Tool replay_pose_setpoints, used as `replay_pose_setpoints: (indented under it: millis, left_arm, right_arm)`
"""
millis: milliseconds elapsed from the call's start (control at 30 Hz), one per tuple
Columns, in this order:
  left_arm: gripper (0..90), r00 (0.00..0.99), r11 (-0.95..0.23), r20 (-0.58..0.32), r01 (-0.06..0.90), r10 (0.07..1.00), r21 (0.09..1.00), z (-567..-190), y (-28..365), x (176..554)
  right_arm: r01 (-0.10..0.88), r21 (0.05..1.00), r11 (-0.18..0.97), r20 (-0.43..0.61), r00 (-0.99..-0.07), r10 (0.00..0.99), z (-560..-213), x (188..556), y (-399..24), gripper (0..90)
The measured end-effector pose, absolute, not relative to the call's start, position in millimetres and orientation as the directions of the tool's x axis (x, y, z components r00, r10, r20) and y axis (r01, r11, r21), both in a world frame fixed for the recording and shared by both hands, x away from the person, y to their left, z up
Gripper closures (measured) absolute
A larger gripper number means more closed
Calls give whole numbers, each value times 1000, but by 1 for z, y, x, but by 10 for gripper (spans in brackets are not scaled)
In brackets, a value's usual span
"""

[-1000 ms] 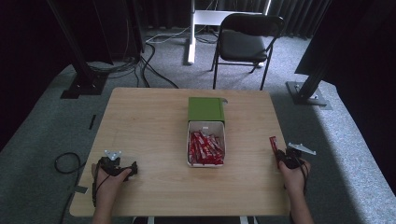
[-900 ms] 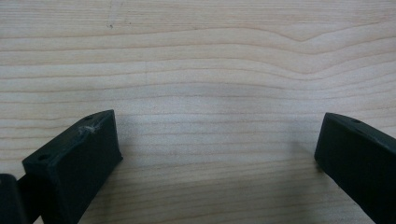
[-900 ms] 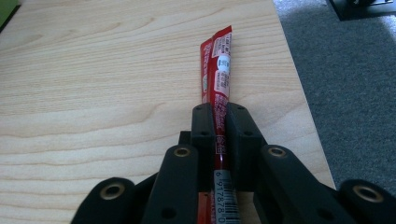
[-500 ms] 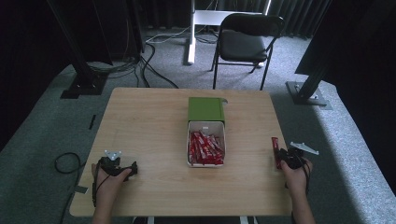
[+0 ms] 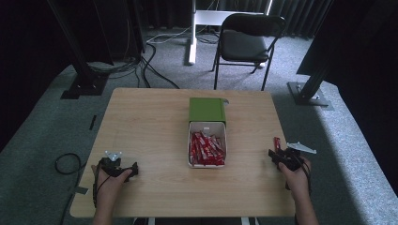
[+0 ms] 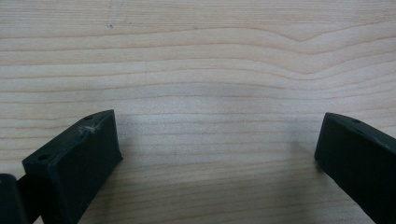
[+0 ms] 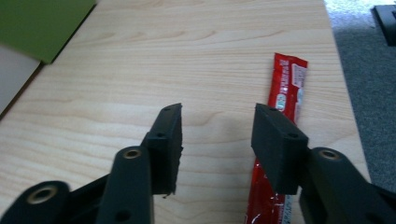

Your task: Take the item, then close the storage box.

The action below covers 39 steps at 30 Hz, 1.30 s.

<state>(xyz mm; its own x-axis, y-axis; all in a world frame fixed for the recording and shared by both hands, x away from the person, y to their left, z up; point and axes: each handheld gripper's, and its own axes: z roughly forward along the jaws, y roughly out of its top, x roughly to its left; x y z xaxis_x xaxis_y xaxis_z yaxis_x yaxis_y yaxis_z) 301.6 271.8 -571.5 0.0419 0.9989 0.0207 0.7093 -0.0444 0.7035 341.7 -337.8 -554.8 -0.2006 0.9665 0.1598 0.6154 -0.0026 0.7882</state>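
Observation:
A single red sachet (image 5: 277,142) (image 7: 285,88) lies flat on the wooden table near its right edge. My right gripper (image 5: 277,153) (image 7: 217,121) sits just behind it. Its jaws have just been opening and hold nothing; the sachet runs under and past the right jaw. At the table's centre an open white box (image 5: 207,123) holds several red sachets (image 5: 206,150), with its green lid (image 5: 207,110) (image 7: 42,23) lying against its far end. My left gripper (image 5: 133,169) (image 6: 217,126) rests near the front left corner, jaws wide open over bare wood.
The table's right edge (image 7: 343,93) runs close beside the loose sachet, with grey carpet beyond. A black folding chair (image 5: 248,44) and dark stands (image 5: 84,70) are on the floor behind the table. A black cable loop (image 5: 65,164) lies on the floor at the left.
The right gripper's jaws have come apart, and the red sachet that was at their tips now lies free on the table. The left gripper has not moved.

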Motion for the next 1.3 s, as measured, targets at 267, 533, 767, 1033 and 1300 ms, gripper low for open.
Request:
replay_pose_setpoints:
  millis: [267, 533, 767, 1033, 1300]
  left_arm:
    - [8, 42, -45, 21, 710, 999, 703, -571, 272, 302]
    - [8, 41, -44, 21, 711, 999, 702, -571, 272, 302]
    - [9, 80, -72, 21, 709, 997, 702, -571, 269, 301]
    - [9, 176, -138, 20, 695, 984, 706, -568, 261, 301]
    - [9, 295, -211, 18, 639, 955, 740, -550, 240, 297]
  right_arm:
    - [635, 771, 40, 157, -251, 955, -560, 342, -330, 391]
    - [624, 779, 67, 184, -329, 926, -556, 342, -320, 243]
    - [624, 774, 109, 174, -376, 910, -554, 342, -312, 176]
    - [619, 774, 133, 177, -413, 893, -557, 342, -308, 149]
    - [596, 792, 130, 174, -425, 888, -550, 340, -303, 149]
